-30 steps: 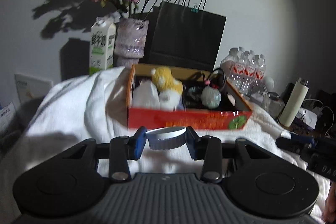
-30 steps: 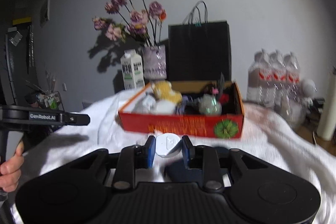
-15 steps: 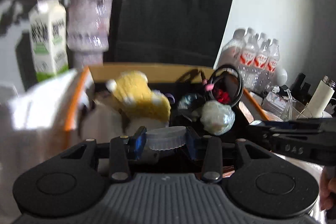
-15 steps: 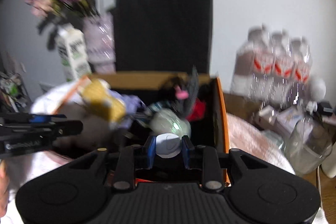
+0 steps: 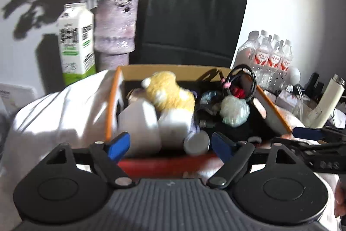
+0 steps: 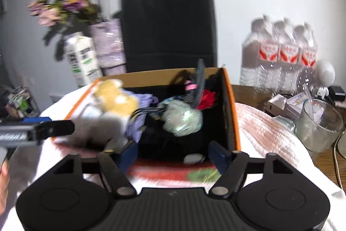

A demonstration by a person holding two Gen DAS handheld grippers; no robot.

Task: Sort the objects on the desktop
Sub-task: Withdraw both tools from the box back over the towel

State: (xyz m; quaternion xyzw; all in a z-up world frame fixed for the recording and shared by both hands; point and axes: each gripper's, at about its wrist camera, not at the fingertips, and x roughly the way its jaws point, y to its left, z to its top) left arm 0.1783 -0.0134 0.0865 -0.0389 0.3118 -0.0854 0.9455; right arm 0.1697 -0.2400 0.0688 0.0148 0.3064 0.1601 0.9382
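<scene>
Both hand-held grippers, left (image 5: 170, 143) and right (image 6: 173, 152), hang over the orange box (image 5: 112, 105), jaws opening; each has released its item, grey cap (image 5: 196, 145) and white cap (image 6: 193, 158), dropping among sorted clutter.

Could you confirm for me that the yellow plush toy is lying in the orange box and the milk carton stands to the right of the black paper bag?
Not quite: in the left wrist view the milk carton stands left of the black paper bag. The yellow plush toy does lie in the orange box.
</scene>
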